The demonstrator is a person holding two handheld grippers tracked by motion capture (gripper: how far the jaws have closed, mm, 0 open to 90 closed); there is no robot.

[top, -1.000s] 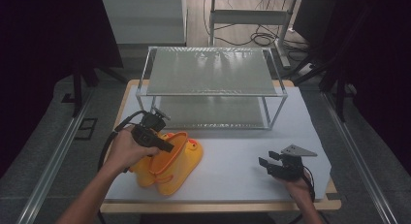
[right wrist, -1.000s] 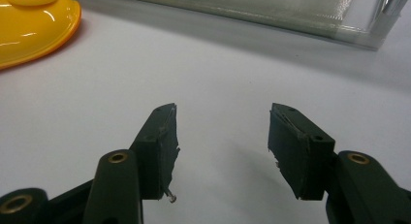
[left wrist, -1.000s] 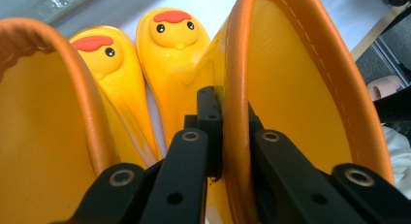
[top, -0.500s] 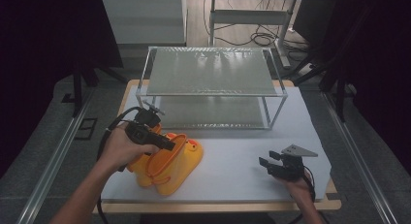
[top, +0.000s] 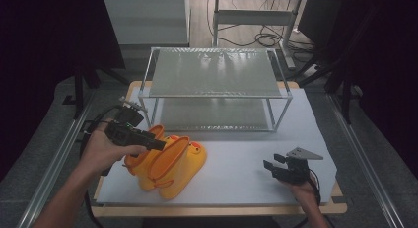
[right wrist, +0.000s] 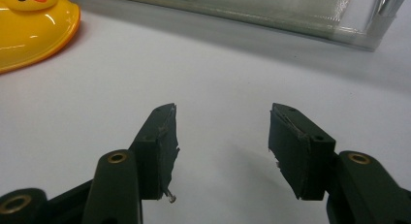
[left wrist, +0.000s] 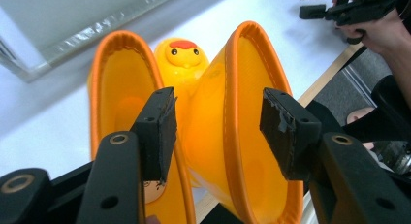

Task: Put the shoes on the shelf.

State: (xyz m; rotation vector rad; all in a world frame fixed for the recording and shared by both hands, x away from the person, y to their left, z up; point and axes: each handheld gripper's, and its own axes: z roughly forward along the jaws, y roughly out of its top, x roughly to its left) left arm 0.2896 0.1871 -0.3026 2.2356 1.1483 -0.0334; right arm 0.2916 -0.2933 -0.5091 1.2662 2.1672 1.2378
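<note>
The left gripper (left wrist: 215,124) has just been opening; its jaws stand wide above the two yellow boots (top: 167,161), gripping neither. The boots lie together on the white table (top: 246,164) before the metal rack (top: 214,87). The right gripper (top: 277,169), wide and empty, sits well apart from the boots.

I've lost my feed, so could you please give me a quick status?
Left gripper jaws just opened, astride boot rims. Right gripper open, idle on table. Yellow boots lying before empty rack.
</note>
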